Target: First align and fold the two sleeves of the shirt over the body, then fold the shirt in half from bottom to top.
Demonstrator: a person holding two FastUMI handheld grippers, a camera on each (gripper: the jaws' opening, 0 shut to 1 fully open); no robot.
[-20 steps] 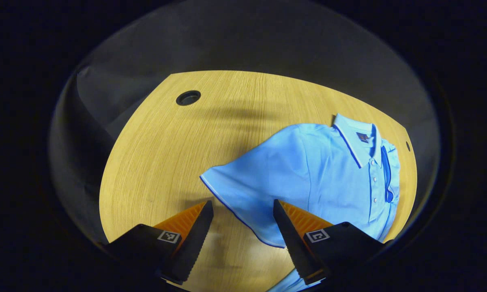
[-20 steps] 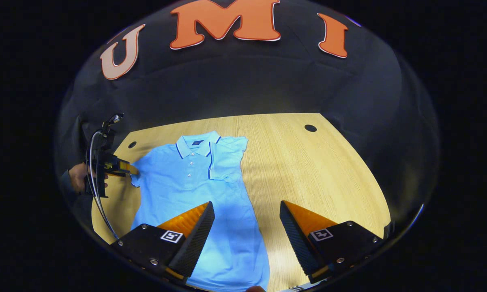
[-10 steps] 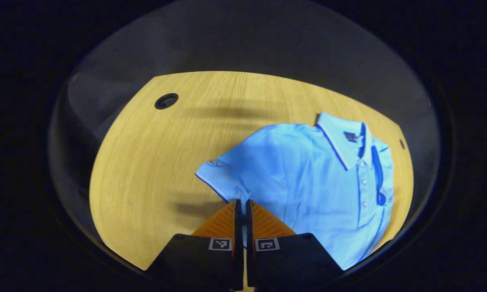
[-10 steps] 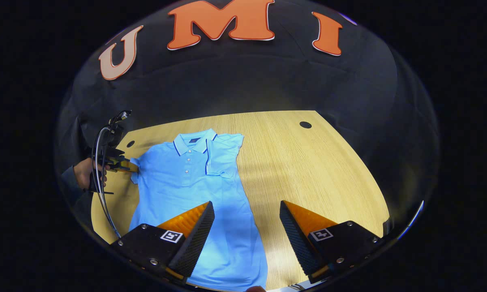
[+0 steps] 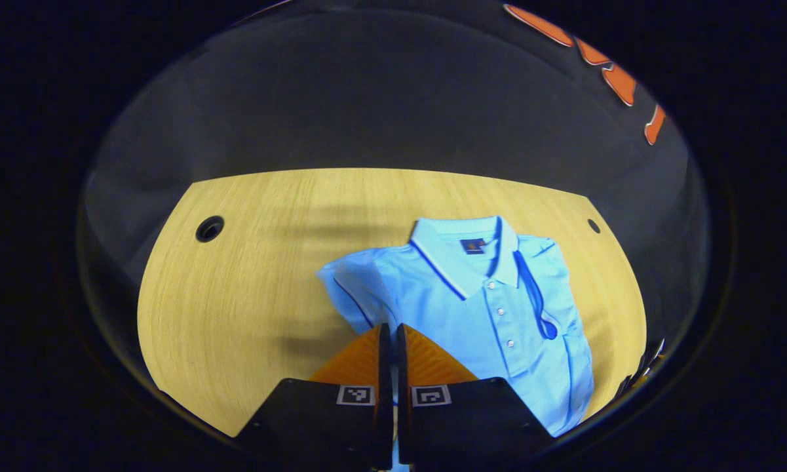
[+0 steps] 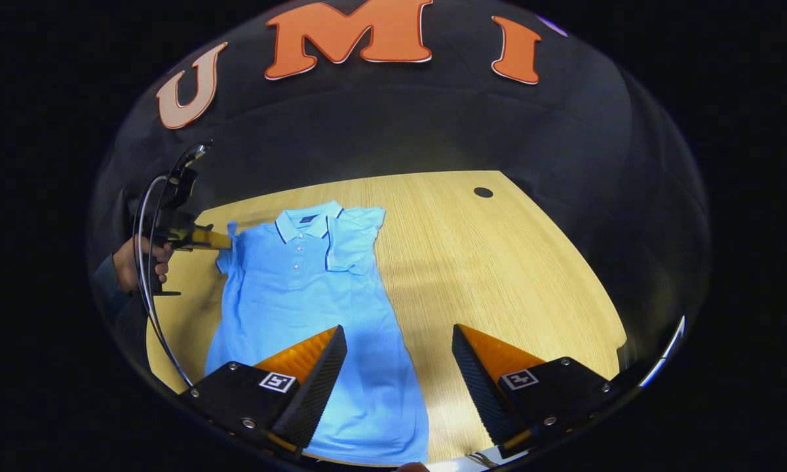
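Now left tool (image 5: 389, 337) pinches the shirt's (image 5: 498, 314) sleeve (image 5: 357, 285), right tool (image 6: 398, 347) agape.

Nothing here can truly be read. On the backs of my fingers sit small square black-and-white coded markers (image 5: 356, 394), one on each finger of my left gripper (image 5: 390, 341) and one on each finger of my right gripper (image 6: 399, 341); they carry block patterns, no letters or numbers I can make out. Inside the collar of the light blue polo shirt (image 5: 459, 301) there is a small dark neck label (image 5: 473, 246) with an orange mark, too small to read.
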